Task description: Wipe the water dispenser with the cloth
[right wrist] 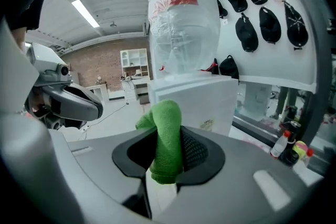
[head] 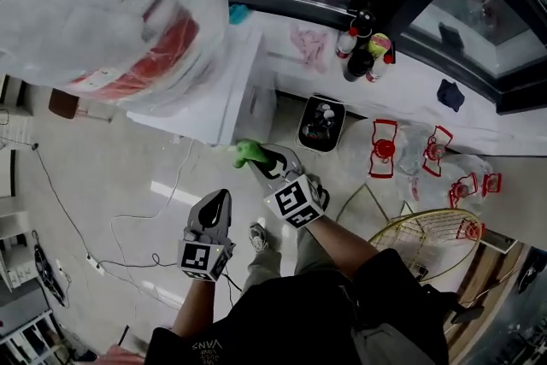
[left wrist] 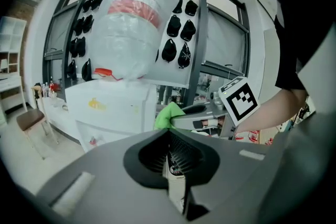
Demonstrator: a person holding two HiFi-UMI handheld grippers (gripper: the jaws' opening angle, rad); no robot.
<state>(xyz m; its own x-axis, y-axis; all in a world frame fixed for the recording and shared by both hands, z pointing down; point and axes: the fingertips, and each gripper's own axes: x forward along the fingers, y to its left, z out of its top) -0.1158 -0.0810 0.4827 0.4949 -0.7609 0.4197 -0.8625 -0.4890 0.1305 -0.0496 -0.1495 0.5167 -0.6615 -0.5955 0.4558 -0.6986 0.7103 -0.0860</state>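
The white water dispenser [head: 226,90] stands ahead with a plastic-wrapped bottle [head: 102,4] on top. It also shows in the left gripper view as a white water dispenser [left wrist: 113,107] and in the right gripper view as a white water dispenser [right wrist: 194,99] under the bottle [right wrist: 181,23]. A green cloth [right wrist: 167,139] is clamped in my right gripper [right wrist: 167,157]; the cloth [head: 250,152] pokes out close to the dispenser's front corner, touching or not I cannot tell. My right gripper [head: 261,160] is shut on it. My left gripper [head: 217,203] hangs lower and left, shut and empty, its left gripper [left wrist: 169,162] jaws pressed together.
A glass-fronted counter [head: 479,38] runs behind, with sauce bottles [head: 363,43] on a ledge. A black bin [head: 321,124] sits on the floor, red clips [head: 385,148] and a wire basket [head: 427,235] to the right. Cables [head: 128,218] trail over the floor at left.
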